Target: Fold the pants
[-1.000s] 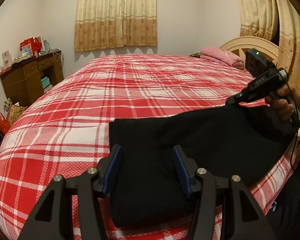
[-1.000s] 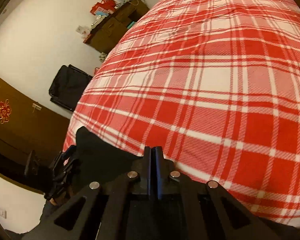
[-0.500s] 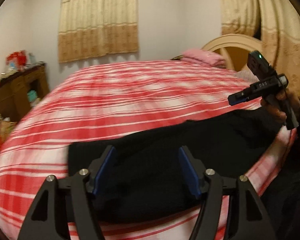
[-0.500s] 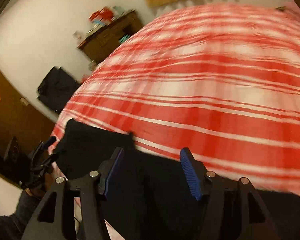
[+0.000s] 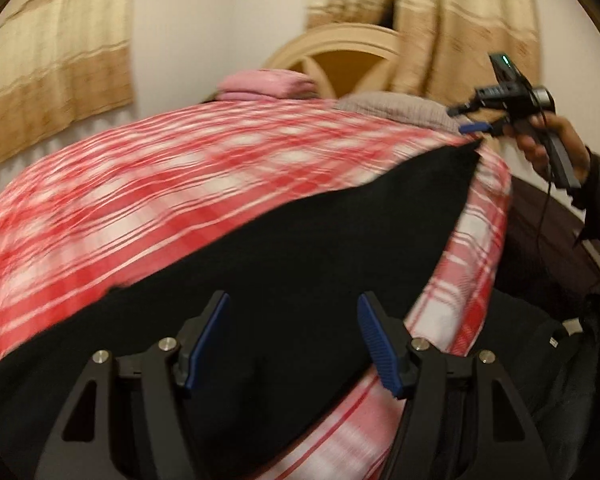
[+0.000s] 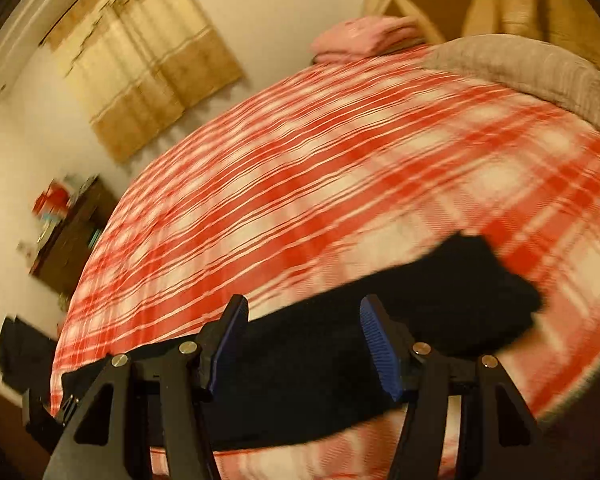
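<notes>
The black pants (image 5: 300, 256) lie as a long folded strip along the near edge of the red plaid bed (image 5: 148, 184). My left gripper (image 5: 294, 340) is open and empty, hovering over the pants' near end. My right gripper (image 6: 304, 344) is open and empty above the middle of the pants (image 6: 380, 328). In the left wrist view the right gripper (image 5: 476, 120) shows held in a hand just above the pants' far end. Both views are motion-blurred.
A pink pillow (image 5: 268, 84) and a grey blanket (image 6: 532, 68) lie at the head of the bed by the cream headboard (image 5: 340, 52). Curtains (image 6: 148, 68) hang behind. A wooden dresser (image 6: 68, 236) stands at the far left.
My right gripper opened and let go of the pants, then lifted off. Both grippers swung round toward the head of the bed. The pants now lie flat.
</notes>
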`<state>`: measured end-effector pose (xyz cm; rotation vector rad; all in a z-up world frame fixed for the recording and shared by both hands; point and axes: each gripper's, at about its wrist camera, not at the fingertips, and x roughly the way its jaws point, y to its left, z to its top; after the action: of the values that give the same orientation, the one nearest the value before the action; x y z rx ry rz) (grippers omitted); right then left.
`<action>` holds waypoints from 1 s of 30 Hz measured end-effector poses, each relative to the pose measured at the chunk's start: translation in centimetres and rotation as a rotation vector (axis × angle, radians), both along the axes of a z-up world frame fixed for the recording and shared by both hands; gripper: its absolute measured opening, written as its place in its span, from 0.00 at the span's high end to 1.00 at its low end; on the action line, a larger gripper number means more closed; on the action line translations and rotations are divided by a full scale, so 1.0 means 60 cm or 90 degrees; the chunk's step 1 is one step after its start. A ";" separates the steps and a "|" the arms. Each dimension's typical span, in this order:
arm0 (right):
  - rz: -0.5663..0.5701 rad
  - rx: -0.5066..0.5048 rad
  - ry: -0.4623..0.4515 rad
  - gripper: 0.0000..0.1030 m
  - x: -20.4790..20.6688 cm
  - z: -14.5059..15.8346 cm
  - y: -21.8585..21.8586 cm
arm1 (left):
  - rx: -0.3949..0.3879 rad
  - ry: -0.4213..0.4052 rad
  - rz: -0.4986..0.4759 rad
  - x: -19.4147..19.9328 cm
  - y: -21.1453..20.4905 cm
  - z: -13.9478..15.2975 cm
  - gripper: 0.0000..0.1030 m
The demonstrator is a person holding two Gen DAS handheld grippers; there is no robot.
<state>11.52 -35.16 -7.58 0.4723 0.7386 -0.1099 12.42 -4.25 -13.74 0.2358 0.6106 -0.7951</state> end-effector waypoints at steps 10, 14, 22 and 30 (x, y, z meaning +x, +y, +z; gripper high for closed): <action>-0.045 0.020 -0.005 0.42 -0.063 -0.035 -0.056 | 0.119 -0.007 -0.132 -0.029 -0.126 -0.025 0.35; -0.074 0.037 0.002 0.42 -0.078 -0.047 -0.086 | 0.142 -0.005 -0.148 -0.033 -0.146 -0.031 0.37; -0.099 0.055 0.005 0.42 -0.087 -0.064 -0.116 | 0.161 0.027 -0.160 -0.012 -0.169 -0.046 0.57; -0.123 0.070 -0.011 0.42 -0.092 -0.061 -0.137 | 0.154 0.052 -0.157 -0.008 -0.172 -0.042 0.75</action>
<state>6.02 -43.36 -11.27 0.6491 0.6828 -0.2466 11.93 -14.59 -16.25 0.5089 0.7653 -0.9721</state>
